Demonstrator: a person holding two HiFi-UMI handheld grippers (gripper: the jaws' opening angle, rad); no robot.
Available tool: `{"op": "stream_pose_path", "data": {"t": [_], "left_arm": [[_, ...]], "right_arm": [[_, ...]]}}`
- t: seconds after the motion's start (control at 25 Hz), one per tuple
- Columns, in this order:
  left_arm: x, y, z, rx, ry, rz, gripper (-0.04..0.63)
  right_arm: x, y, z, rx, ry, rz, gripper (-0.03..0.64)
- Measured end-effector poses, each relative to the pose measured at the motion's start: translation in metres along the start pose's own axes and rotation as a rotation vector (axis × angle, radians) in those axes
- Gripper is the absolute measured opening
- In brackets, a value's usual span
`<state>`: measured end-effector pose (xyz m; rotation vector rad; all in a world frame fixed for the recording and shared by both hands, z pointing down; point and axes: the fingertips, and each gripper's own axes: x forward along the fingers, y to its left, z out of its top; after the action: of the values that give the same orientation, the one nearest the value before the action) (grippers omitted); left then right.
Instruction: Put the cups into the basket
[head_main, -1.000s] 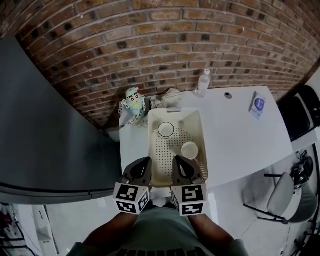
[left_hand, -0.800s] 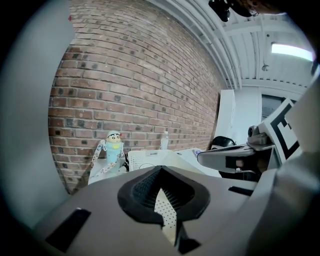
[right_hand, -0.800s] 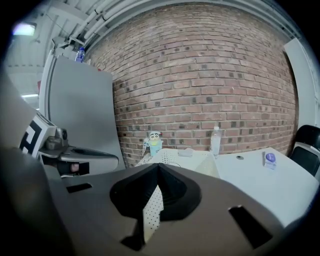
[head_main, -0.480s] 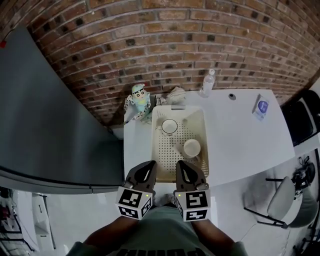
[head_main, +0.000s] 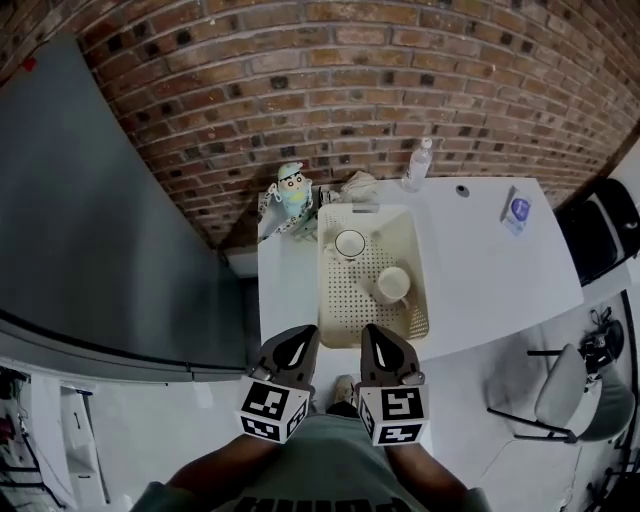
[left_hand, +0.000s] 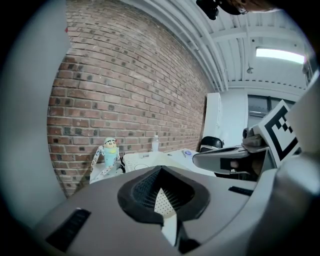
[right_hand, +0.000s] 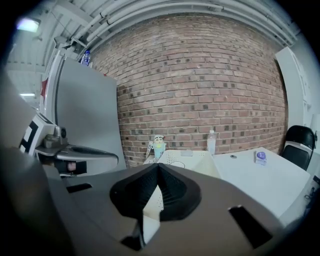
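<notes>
A cream perforated basket (head_main: 330, 300) sits on the white table (head_main: 490, 280). Two white cups are inside it: one (head_main: 350, 243) upright at the far left, the other (head_main: 393, 284) near the right wall and seemingly tilted. My left gripper (head_main: 299, 337) and right gripper (head_main: 376, 335) hang side by side just short of the table's near edge, clear of the basket. Both are shut with nothing in them. In the left gripper view the left gripper (left_hand: 160, 170) has its tips together, and the basket (left_hand: 145, 161) lies beyond. The right gripper (right_hand: 159, 166) also points at the basket (right_hand: 192, 159).
A small toy figure (head_main: 291, 187), a crumpled cloth (head_main: 352, 184) and a clear bottle (head_main: 419, 163) stand by the brick wall. A small packet (head_main: 516, 211) lies at the table's far right. A tall grey panel (head_main: 120, 250) is on the left, and chairs (head_main: 580, 400) are on the right.
Both grippers have drawn back from over the basket's near edge to a spot off the table's front edge. The cups and basket have not moved.
</notes>
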<state>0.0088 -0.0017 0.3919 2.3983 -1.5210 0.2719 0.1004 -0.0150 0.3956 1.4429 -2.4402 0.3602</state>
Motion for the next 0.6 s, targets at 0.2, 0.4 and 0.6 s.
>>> {"op": "stream_pose_path", "data": {"t": [0.2,0.4,0.6], "left_arm": [[-0.025,-0.003,-0.002,0.004,-0.022,-0.038,0.006],[-0.049,-0.014,-0.010,0.004,-0.027,-0.093,0.006],[-0.066,-0.025,-0.020,0.017,-0.012,-0.120,0.006]], "right_arm": [[-0.020,0.014,-0.007,-0.012,0.009,-0.047,0.012],[-0.042,0.033,-0.015,-0.013,0.028,-0.072,0.012],[-0.061,0.050,-0.026,-0.010,0.034,-0.065,0.012]]}}
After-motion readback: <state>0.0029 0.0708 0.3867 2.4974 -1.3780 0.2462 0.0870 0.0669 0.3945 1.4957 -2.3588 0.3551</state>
